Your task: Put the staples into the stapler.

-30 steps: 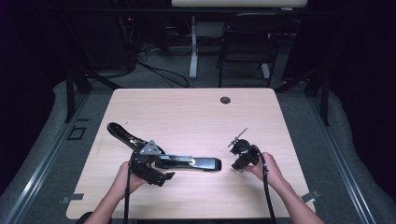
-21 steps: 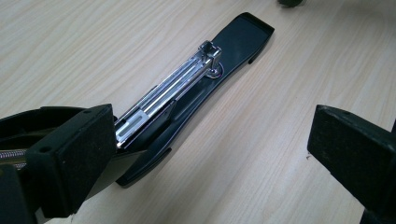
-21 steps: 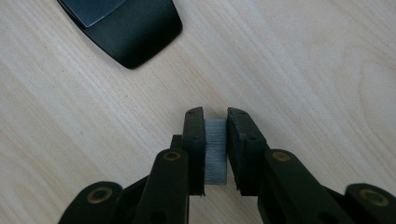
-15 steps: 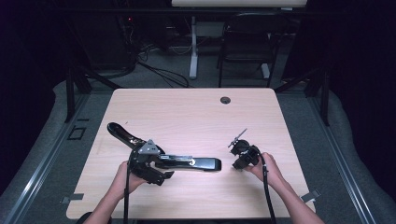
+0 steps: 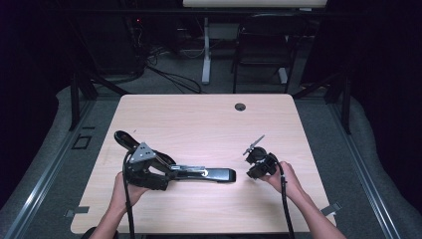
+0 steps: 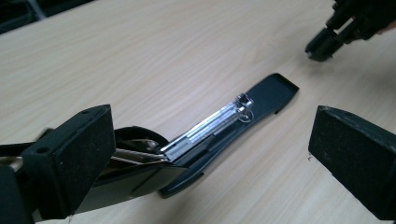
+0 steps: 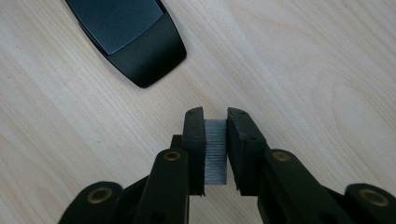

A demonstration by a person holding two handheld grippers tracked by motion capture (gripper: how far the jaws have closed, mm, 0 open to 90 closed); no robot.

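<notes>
The right gripper is clamped on a grey block of staples; the left gripper gapes around the opened black stapler. The strip could crumble under pressure.

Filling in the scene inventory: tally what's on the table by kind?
Stapler, black, opened out flat on the table: 1
Strip of staples, clamped between the right tool's jaws: 1
Handheld tool: 2, counting the left tool standing wide open over the stapler
Total: 4
</notes>
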